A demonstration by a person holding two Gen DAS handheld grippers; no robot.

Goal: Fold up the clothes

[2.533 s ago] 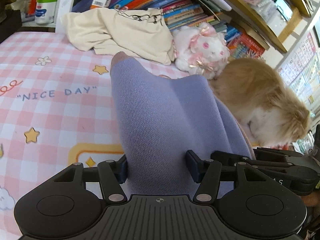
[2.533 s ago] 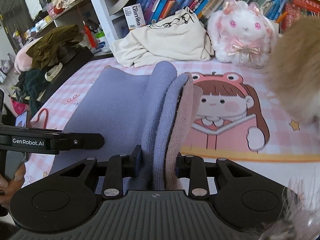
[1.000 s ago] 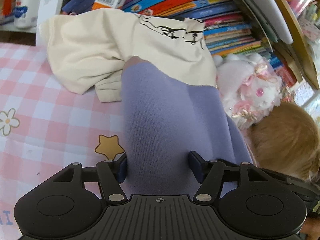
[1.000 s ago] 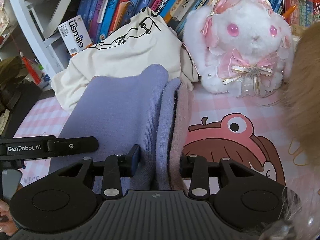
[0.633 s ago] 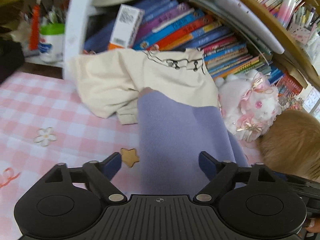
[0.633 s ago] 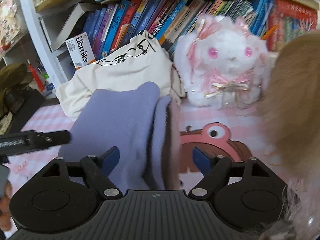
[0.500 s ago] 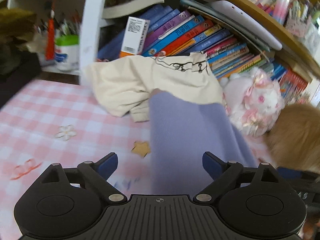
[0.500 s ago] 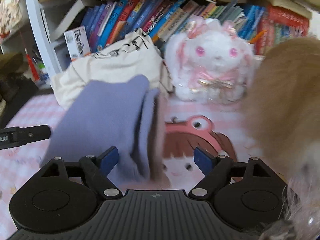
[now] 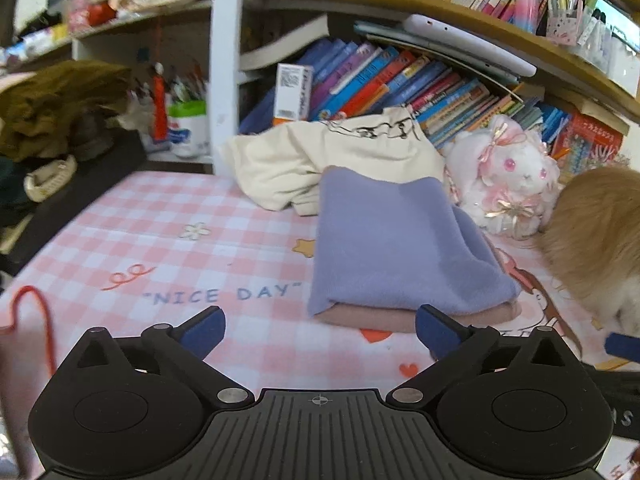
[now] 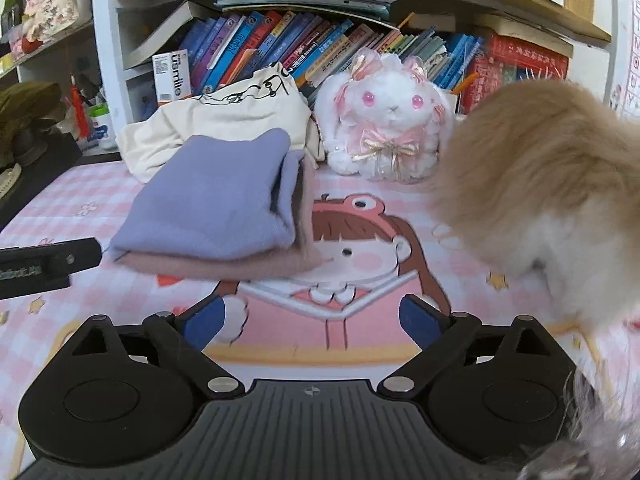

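While the pink checked mat [image 9: 168,216] with the words "NICE DAY" covers most of the table, the bookshelf [image 10: 304,40] stands behind it, full of leaning books. At the right side a big tan furry animal [image 10: 552,184], perhaps a dog, bends over the mat very near the work. Behind the middle lies a cream garment [image 9: 320,156], not folded, touching the back edge of the folded lilac sweater [image 9: 392,248]. This sweater now rests flat on the mat as a neat packet, lilac on top and a dusty pink layer under it, just beside the white plush rabbit [image 10: 384,120]. A moment ago both grippers were closed on this cloth and carried it forward; then the jaws opened, and now the left gripper [image 9: 318,330] and the right gripper [image 10: 312,318] are both wide and hold nothing, drawn back from the packet with bare mat between the fingers. I judge from this that the lilac piece is finished and put down at the back of the mat, and that the cream garment is probably the next piece to fold. The animal so close could disturb the packet
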